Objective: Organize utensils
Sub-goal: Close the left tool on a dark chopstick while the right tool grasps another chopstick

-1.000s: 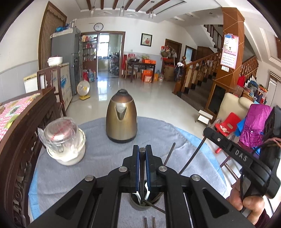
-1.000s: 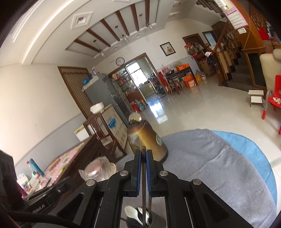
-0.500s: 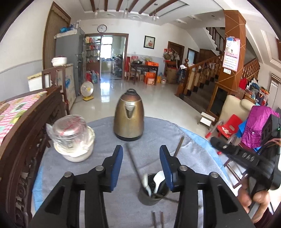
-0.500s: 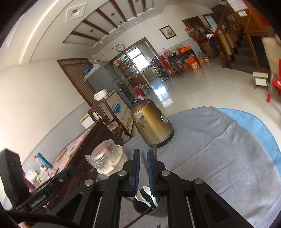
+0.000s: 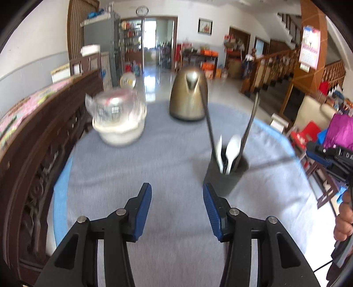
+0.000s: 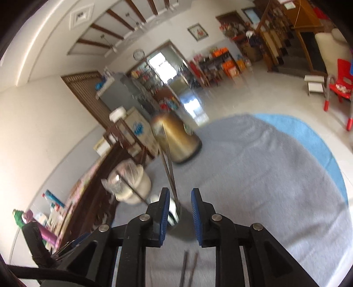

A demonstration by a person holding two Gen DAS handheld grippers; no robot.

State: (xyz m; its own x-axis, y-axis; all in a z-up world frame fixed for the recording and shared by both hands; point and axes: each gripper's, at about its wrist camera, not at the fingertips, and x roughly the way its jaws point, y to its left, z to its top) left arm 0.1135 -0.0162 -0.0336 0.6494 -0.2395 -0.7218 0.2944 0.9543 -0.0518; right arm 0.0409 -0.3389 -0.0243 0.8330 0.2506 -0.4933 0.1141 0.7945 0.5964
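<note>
We see a dark cylindrical utensil cup (image 5: 225,174) holding white plastic spoons (image 5: 232,150) and thin dark chopsticks (image 5: 249,125); left gripper (image 5: 177,206) and right gripper (image 6: 180,208) both spread, empty.

Setting I see: the main hall of a home. Evidence: wooden staircase (image 5: 275,64) with banister, wall clock (image 5: 142,10) over a doorway, framed picture (image 5: 205,26), refrigerator (image 5: 99,42), wall calendar (image 5: 310,49), glossy tiled floor (image 5: 222,88), kettle (image 5: 188,95) on the cloth-covered table (image 5: 167,154).
</note>
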